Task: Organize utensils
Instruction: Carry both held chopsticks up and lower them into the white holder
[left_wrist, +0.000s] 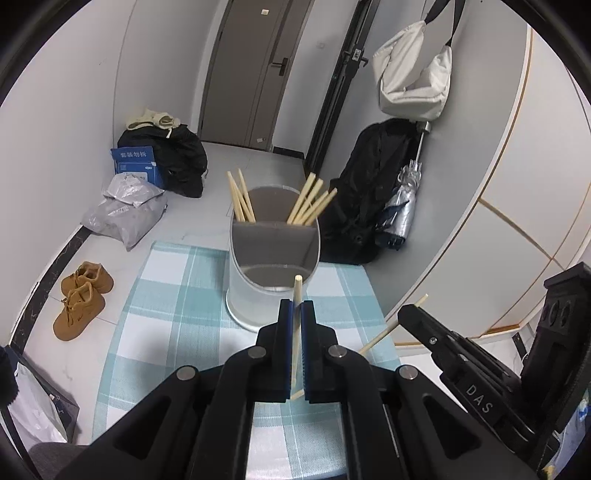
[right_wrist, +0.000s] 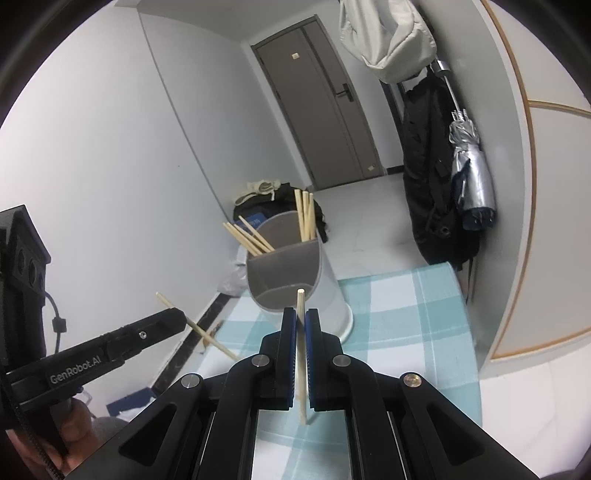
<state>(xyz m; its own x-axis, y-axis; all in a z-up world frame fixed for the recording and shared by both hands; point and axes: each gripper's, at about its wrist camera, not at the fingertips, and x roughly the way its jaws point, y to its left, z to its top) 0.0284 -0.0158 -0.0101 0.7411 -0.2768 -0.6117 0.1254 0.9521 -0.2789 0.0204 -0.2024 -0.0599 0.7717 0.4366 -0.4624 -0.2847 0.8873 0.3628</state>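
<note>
Hallway room, grey door at the back; small worktop (left_wrist: 177, 295) under a teal-and-white checked cloth.

Task items: pale wooden chopsticks. One chopstick (left_wrist: 296, 325) stands near-upright, clamped in the left hand-held gripper (left_wrist: 296, 314); a second chopstick (right_wrist: 301, 332) is clamped the same way in the right hand-held gripper (right_wrist: 301, 321). Both are clenched on their sticks, held above the cloth just short of the translucent white oval utensil holder (left_wrist: 243, 299) with its grey divided insert. Back compartment already carries two fans of chopsticks (left_wrist: 312, 203); front compartment looks empty.

Step, as I read it: drop both sticks into the holder. Do it well: bring the lower tip over the rim first, keep the stick steep, release only once the tip is inside. One at a time, since the grippers sit close. Light holder may tip if the rim is nudged.

View differences: left wrist shows brown shoes (left_wrist: 81, 295) and parcels on the floor; right wrist shows a person's fingers (right_wrist: 74, 424) under the left gripper.
</note>
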